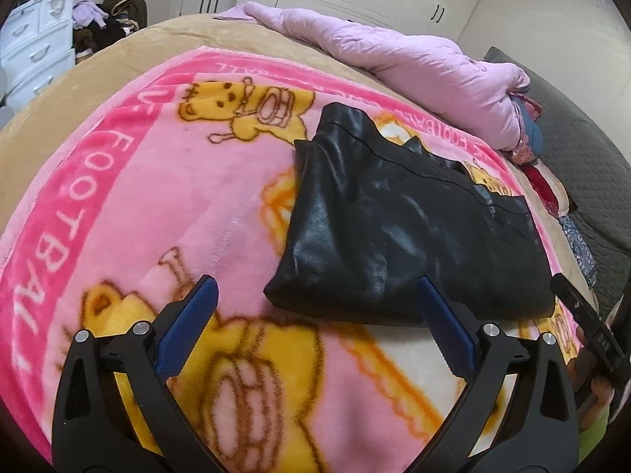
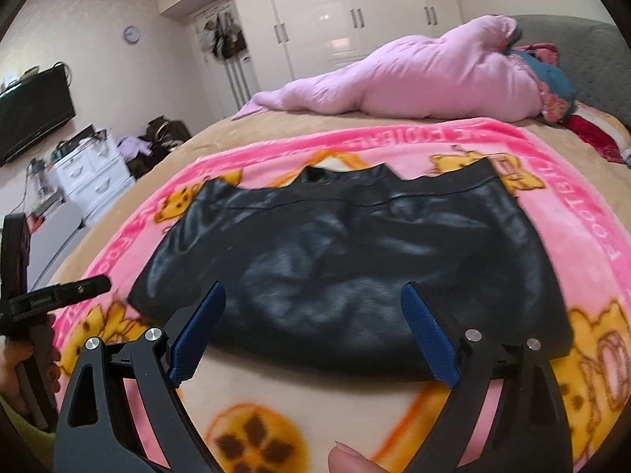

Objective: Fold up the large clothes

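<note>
- My left gripper (image 1: 315, 295) is spread wide with nothing between its blue pads (image 1: 189, 323). It hangs over the blanket (image 1: 118, 205), just beside the near-left corner of the garment (image 1: 394, 228).
- My right gripper (image 2: 315, 303) is spread too and empty. Its pads frame the garment's near edge from above; I cannot tell whether they touch it.
- The garment is black and shiny, leather-like, and lies folded into a compact block on the pink cartoon blanket, so it has a soft, flat bed to be pressed against.
- Its far edge looks ragged in the right wrist view — layers don't line up there, and some points stick out.
- I judge the fold is largely made. With both tools free, what remains is probably squaring that far edge or one more fold.
- The material looks slick, so a pinch could slide off and stacked layers could shift.
- The pink quilt (image 2: 414, 79) sits bunched at the far side of the bed, well apart, leaving me working room.
</note>
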`<control>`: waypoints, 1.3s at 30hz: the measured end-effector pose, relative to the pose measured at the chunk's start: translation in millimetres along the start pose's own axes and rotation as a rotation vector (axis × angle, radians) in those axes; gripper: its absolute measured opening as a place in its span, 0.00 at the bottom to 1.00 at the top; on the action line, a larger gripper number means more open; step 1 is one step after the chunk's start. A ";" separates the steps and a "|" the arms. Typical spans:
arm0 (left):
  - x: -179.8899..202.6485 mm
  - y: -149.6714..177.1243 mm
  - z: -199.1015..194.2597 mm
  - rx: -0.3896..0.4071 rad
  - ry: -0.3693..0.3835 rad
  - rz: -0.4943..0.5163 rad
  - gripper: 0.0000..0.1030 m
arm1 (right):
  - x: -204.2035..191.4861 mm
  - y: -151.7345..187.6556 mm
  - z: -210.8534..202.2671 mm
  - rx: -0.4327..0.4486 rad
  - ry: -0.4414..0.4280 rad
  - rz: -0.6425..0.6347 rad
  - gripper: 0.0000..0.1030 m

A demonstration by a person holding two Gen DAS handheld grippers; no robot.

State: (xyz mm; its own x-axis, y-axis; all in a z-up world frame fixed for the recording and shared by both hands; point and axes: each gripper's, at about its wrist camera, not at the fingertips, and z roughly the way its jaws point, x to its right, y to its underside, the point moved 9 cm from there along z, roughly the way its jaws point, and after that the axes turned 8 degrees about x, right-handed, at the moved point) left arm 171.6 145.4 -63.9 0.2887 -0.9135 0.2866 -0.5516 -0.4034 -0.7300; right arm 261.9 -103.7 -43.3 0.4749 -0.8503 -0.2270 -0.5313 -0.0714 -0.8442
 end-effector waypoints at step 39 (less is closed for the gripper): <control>19.3 -21.6 70.5 0.020 0.254 -0.168 0.30 | 26.5 -45.9 179.5 -0.293 0.087 0.092 0.07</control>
State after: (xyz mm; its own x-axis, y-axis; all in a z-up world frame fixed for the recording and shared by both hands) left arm 244.2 140.2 -86.3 0.1685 -0.8188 0.5488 -0.4961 -0.5516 -0.6705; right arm 424.8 -29.3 -97.8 0.3600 -0.9008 -0.2428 -0.7547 -0.1281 -0.6435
